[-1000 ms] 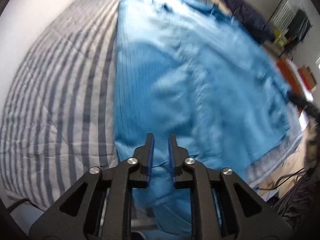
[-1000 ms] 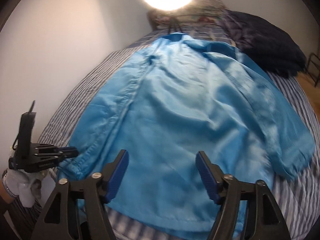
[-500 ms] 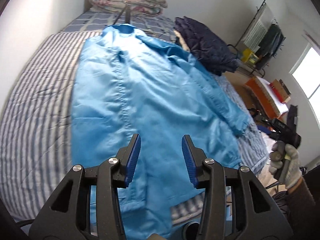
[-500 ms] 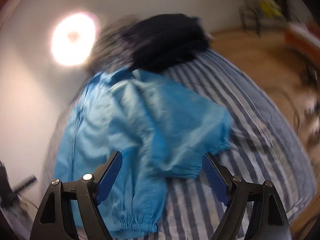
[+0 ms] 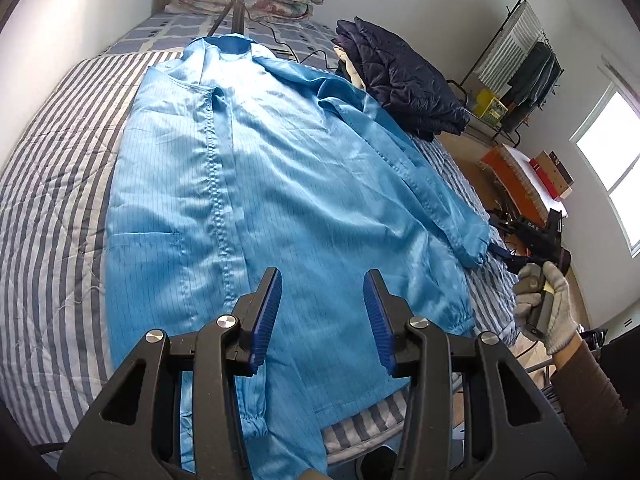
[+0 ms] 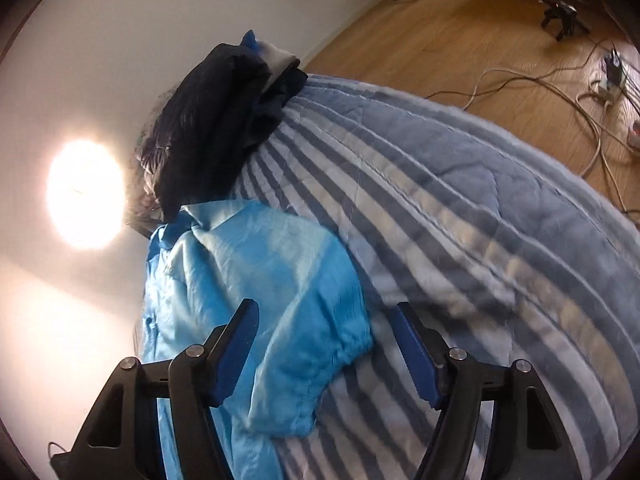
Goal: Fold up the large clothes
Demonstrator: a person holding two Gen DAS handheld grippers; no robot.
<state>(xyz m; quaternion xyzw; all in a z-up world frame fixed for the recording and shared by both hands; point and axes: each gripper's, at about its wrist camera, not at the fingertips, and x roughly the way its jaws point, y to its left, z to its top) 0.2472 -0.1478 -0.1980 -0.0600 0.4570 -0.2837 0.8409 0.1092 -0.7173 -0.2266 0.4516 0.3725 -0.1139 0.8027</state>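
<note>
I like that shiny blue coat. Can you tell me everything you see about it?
The blue coat is thin, glossy fabric with faint pinstripes, a collar, a stitched front placket, a side pocket and elastic cuffs. It lies spread front-up on the striped quilt, wrinkled, hem hanging over the bed's edge. Its sleeve rests on the quilt. Neither gripper touches it.

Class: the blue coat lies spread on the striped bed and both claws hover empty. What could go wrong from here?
1. The right claw, closing over the sleeve cuff, might pinch the striped quilt underneath too.
2. The blue coat overhangs the bed's near edge, so pulling could slide it off.
</note>
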